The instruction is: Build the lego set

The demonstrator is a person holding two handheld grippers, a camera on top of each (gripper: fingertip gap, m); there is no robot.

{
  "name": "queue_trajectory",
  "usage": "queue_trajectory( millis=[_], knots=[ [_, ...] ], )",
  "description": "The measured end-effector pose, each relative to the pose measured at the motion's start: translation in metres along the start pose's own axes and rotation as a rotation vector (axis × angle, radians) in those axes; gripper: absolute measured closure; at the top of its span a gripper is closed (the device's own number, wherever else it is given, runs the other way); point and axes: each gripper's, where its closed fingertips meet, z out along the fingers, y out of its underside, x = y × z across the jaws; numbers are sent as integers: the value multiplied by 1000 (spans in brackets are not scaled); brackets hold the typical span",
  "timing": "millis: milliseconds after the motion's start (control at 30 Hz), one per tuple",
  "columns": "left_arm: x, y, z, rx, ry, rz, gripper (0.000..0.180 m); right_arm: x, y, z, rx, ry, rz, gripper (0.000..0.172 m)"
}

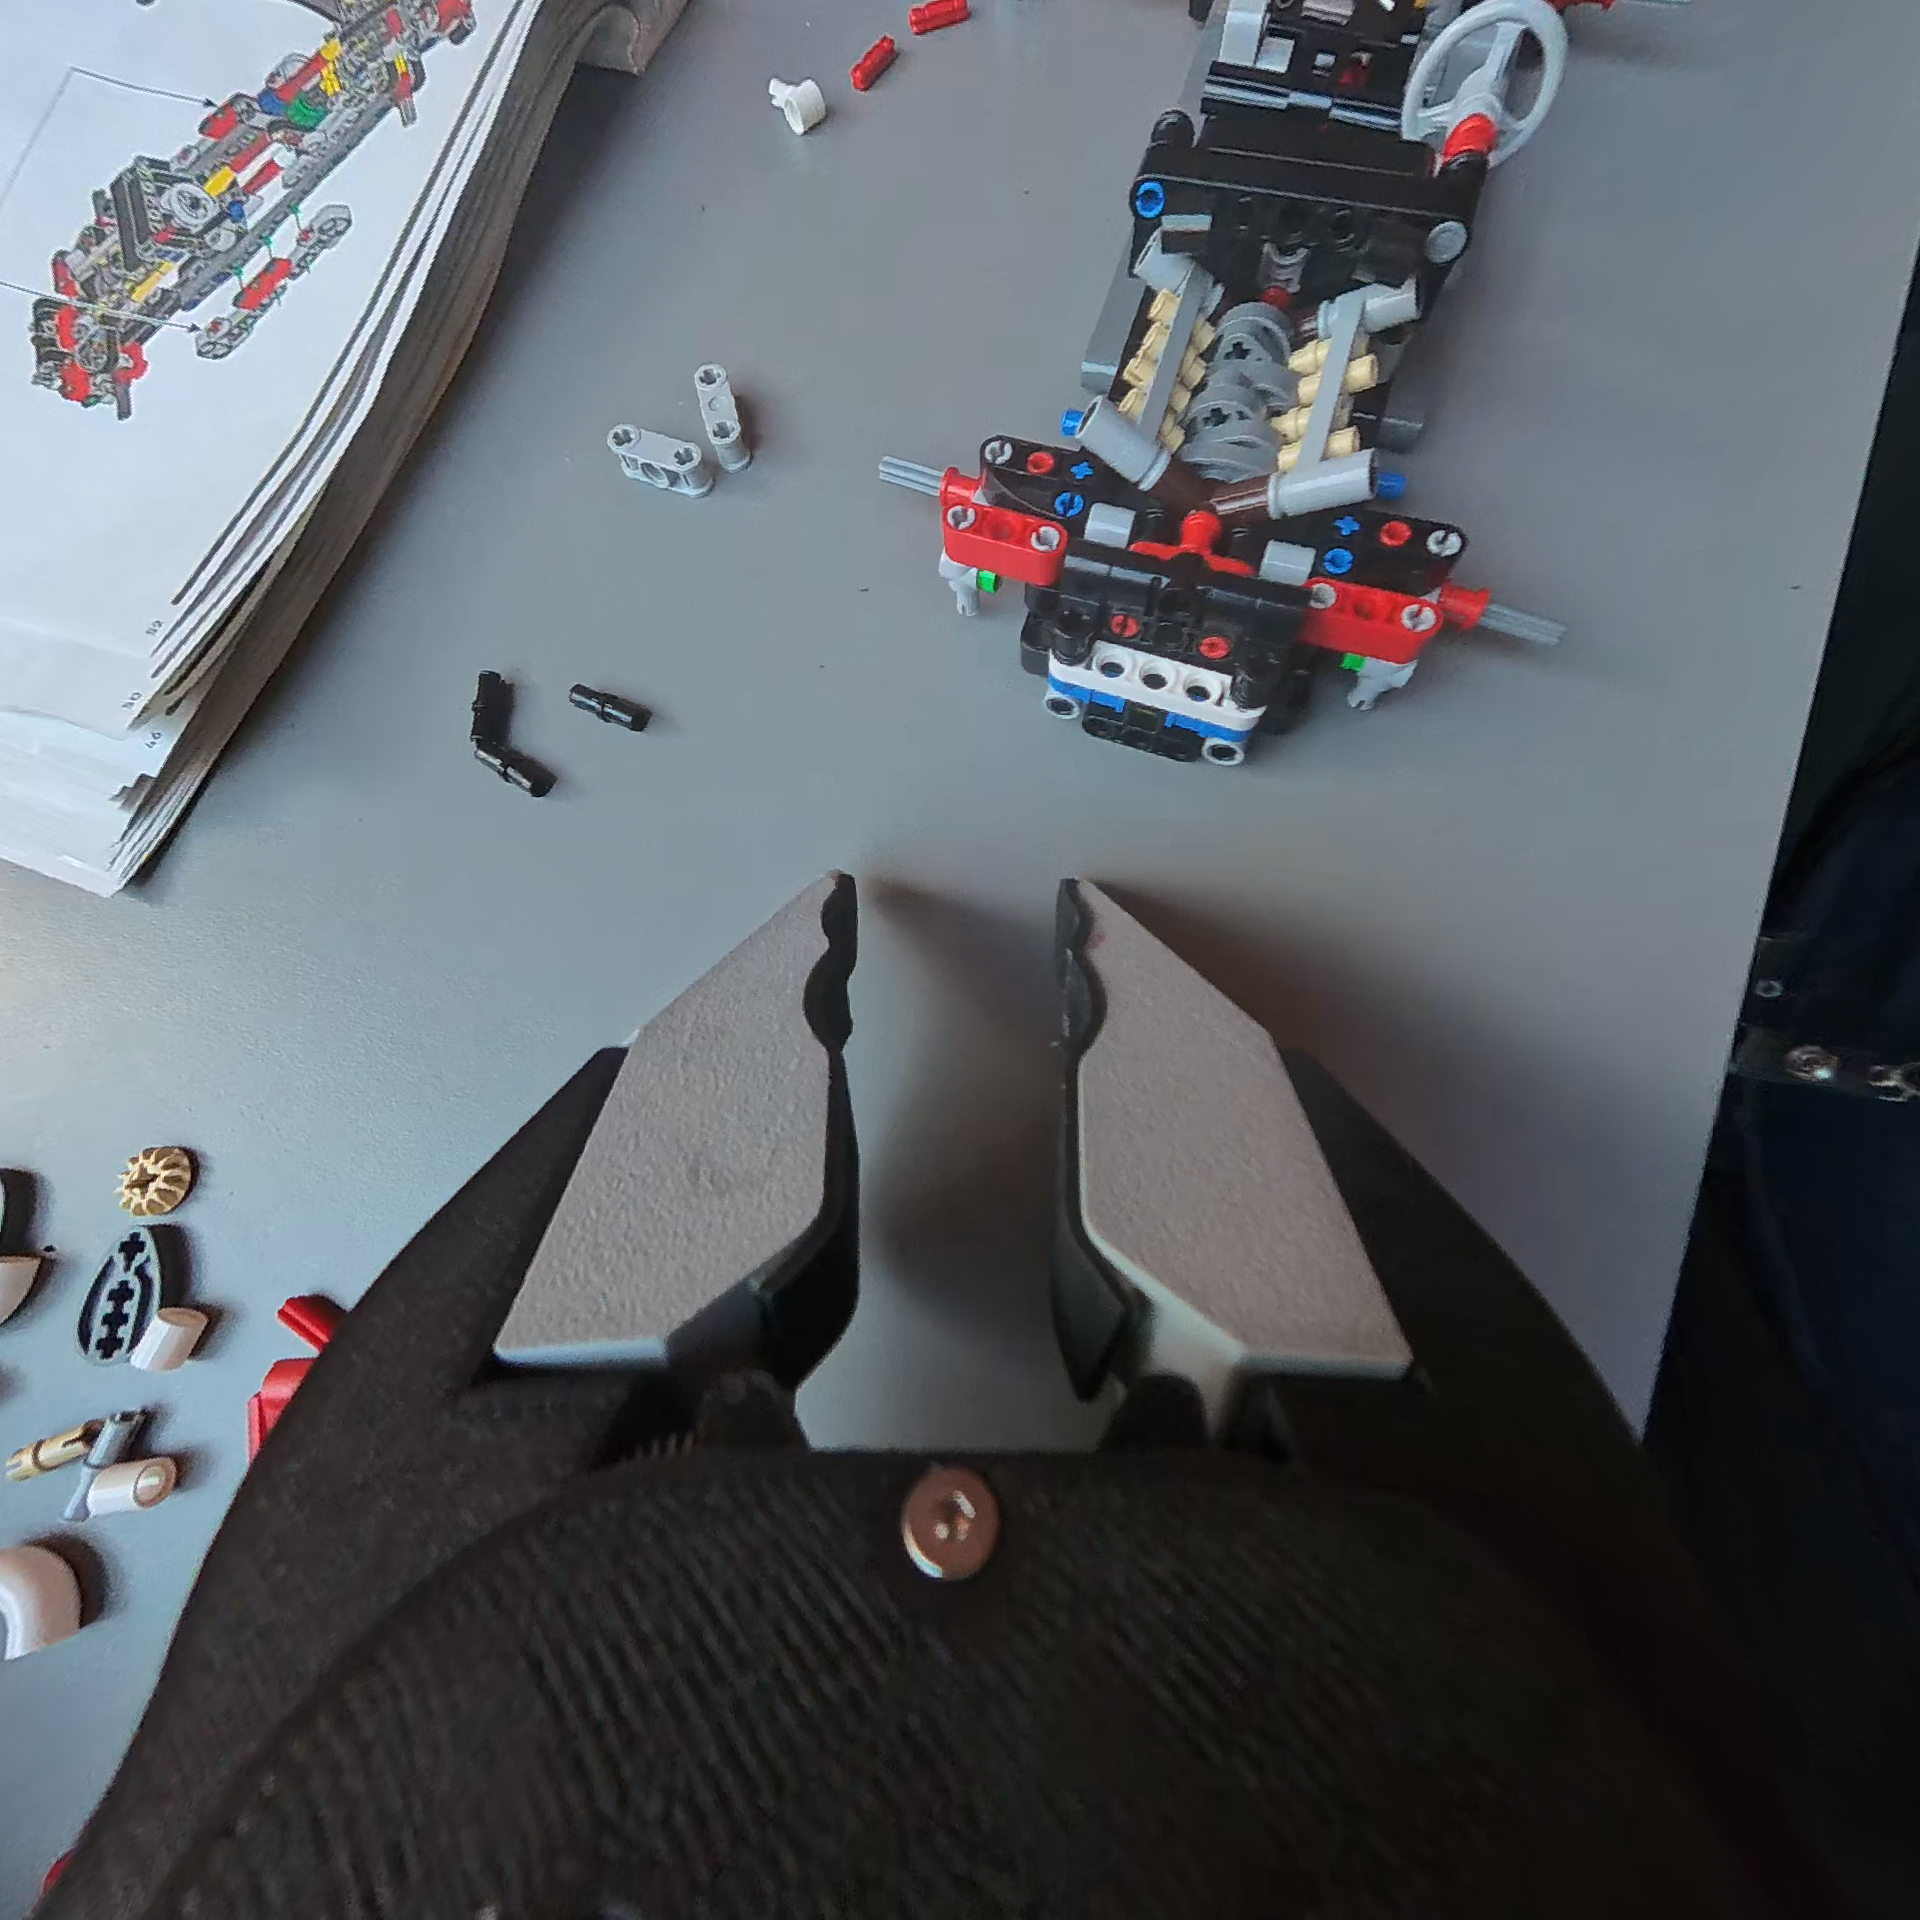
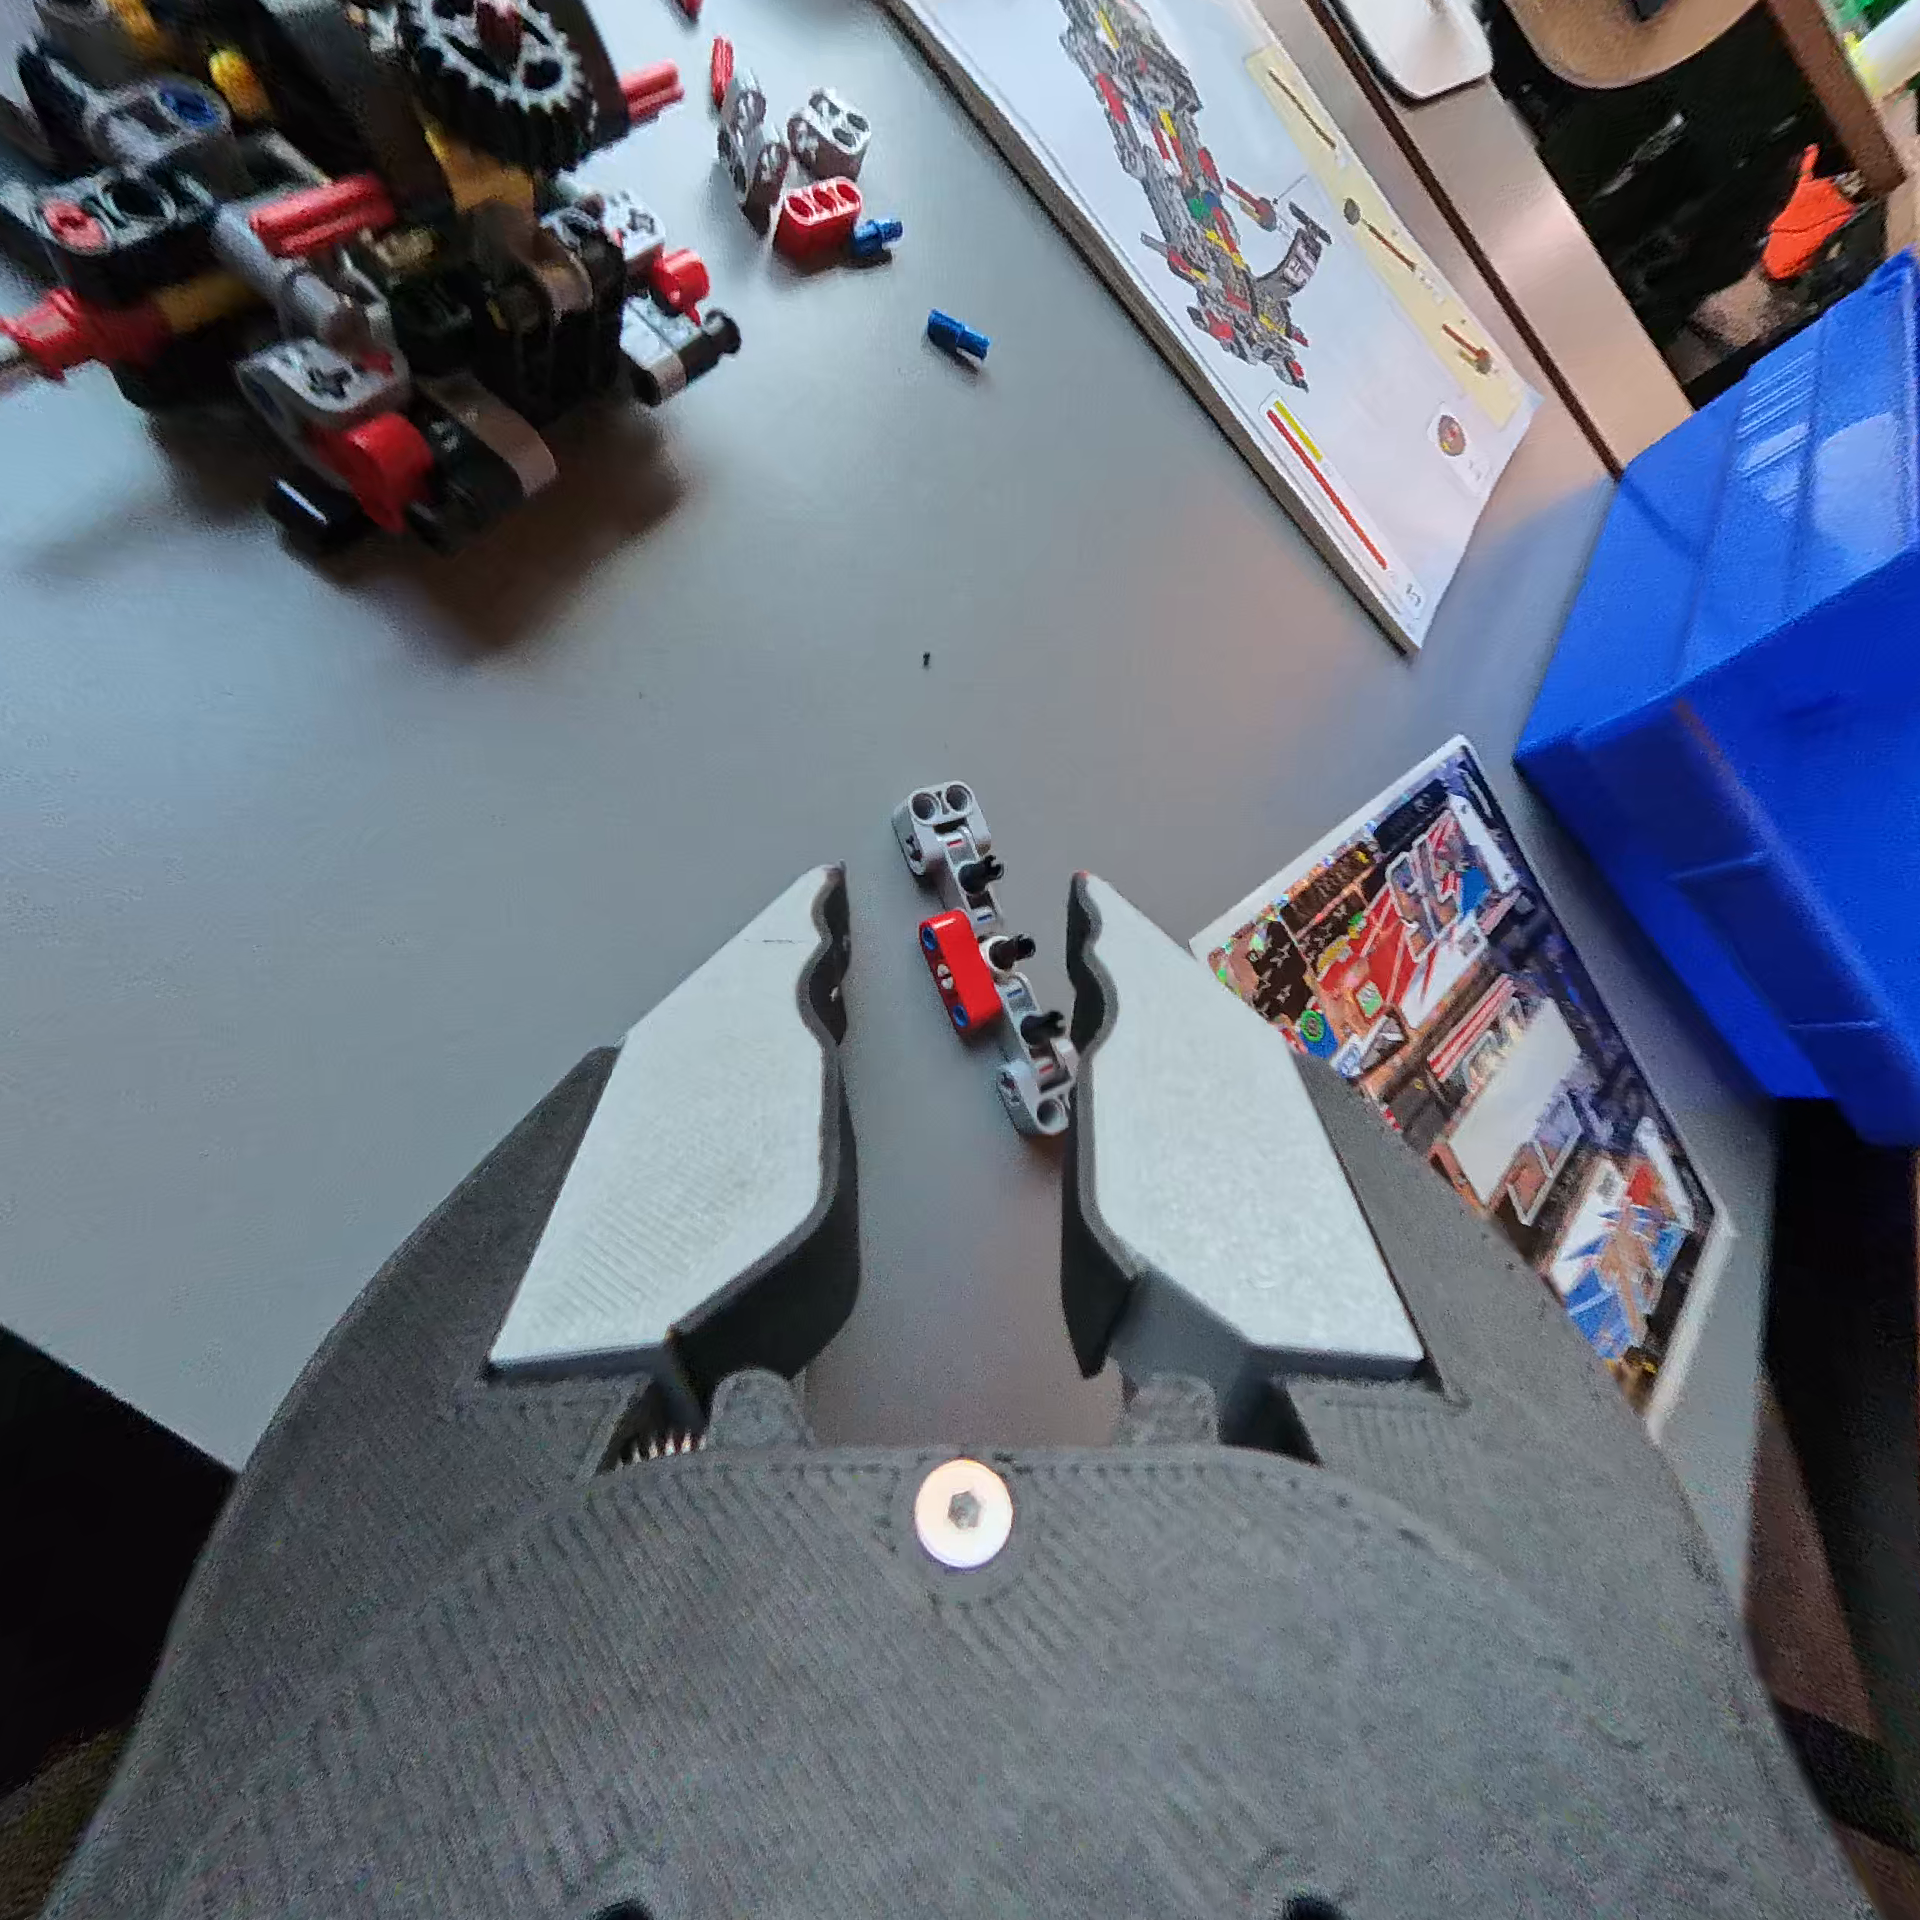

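Grey beam sub-assembly [image 2: 982, 956], carrying a red connector [image 2: 958, 974] on one flank and black pins on the other, lies flat on the grey table [image 2: 623, 748], between the spread fingers of the right gripper [image 2: 958, 883]. Its far end projects beyond the fingertips; its near end sits just beside the right-hand finger [image 2: 1195, 1091], and contact there cannot be confirmed. A clear gap shows between the left-hand finger and the red connector, so nothing is clamped.

Relative to the sub-assembly: a colourful printed sheet [image 2: 1475, 1081] lies just beside it on the right, a blue bin [image 2: 1745, 727] beyond that, an open instruction booklet [image 2: 1247, 260] well ahead to the right, and the partly built vehicle chassis [image 2: 343, 291] well ahead to the left, with loose red, blue and grey parts near it.

Left gripper [image 1: 958, 883]: fingers spread, empty, over bare table. Its view shows the chassis [image 1: 1226, 436] ahead, three black pins [image 1: 540, 722] and two grey connectors [image 1: 681, 436] ahead-left, and small tan and white pieces [image 1: 135, 1330] at its left.

Assessment: the sub-assembly lies skewed to the finger line. Any closure would do better centred over the red connector, with pads square to the beam's long sides and clear of the protruding pins, which could tilt the piece.
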Motion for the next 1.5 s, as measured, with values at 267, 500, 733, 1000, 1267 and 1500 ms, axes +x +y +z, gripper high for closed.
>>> queue_trajectory(
  millis=[267,500,733,1000,1267,1500],
  knots=[
    [1,1,0,-4,30,-20,145,4,-32,1,173,-38,128,128],
    [4,0,1,-5,55,-18,144,22,-55,-4,328,16,215,132],
    [4,0,0,-4,49,-8,143,18,-61,-10,370,56,152,138],
    [4,0,0,0,35,12,143,14,-68,-21,443,27,182,142],
    [4,0,0,1,34,12,143,-17,-83,-21,465,-163,185,144],
    [4,0,1,0,40,7,143,-19,-85,-19,469,-182,190,145]
  ],
)
